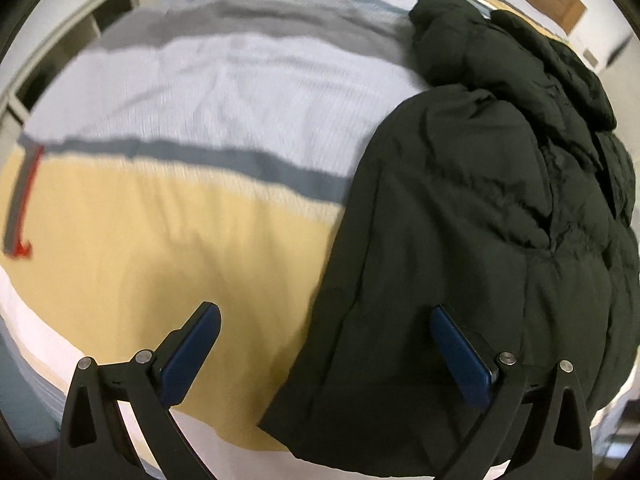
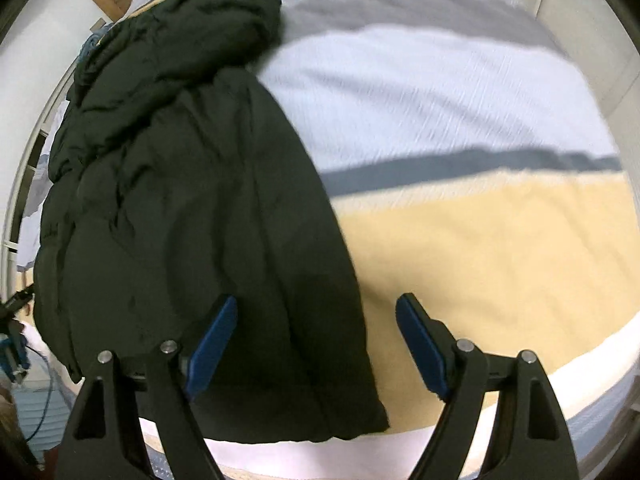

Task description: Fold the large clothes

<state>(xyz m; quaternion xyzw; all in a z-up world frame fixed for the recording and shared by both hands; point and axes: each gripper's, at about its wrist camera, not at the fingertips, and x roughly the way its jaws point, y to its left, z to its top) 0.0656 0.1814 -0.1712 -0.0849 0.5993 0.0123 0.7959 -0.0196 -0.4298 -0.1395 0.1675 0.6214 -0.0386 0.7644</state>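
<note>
Both grippers are hovering wide apart and empty over the bed, and the risk here is plain: the dark green puffer jacket is thick, slippery and already bunched, so a pinch that catches only the top layer is likely going to peel that layer away and leave the rest behind, spoiling the fold. The hem is also hanging close to the near edge of the bed, so a careless tug toward the camera could be dragging the whole jacket off onto the floor. Both views are smearing with motion blur, which is making an accurate grab harder still. Now to placement: in the left wrist view the left gripper is straddling the jacket's left edge, its right finger over the dark fabric and its left finger over the yellow band of the striped bedcover; whether either is touching the cloth, I cannot tell. In the right wrist view the right gripper is mirroring that, its left finger over the jacket, its right finger over yellow bedcover, with the jacket's right edge running between them. The jacket is lying lengthwise, bunched hood end far up the bed, hem nearest the fingers.
</note>
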